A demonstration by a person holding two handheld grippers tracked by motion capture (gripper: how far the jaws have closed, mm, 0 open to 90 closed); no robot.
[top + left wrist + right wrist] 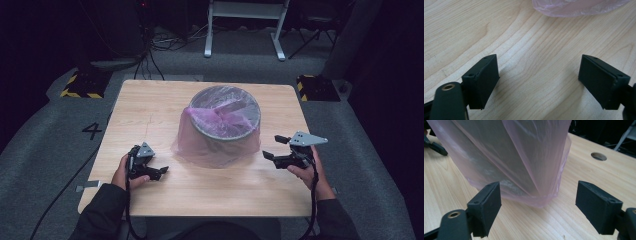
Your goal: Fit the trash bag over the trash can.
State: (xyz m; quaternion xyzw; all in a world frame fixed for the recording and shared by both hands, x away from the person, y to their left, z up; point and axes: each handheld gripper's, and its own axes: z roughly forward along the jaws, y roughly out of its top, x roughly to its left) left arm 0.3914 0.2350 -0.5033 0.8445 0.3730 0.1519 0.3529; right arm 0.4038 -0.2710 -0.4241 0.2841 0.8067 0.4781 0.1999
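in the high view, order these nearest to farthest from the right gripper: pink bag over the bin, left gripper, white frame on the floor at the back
1. pink bag draped over the bin, mid-table, just left of the right gripper
2. left gripper, across the table on the near left
3. white frame, on the floor beyond the table's far edge

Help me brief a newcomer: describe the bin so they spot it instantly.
On the wooden table, look to the middle, between the two hand-held tongs. The bin is a round grey can standing upright. A pink see-through bag is draped over its rim and down its sides.
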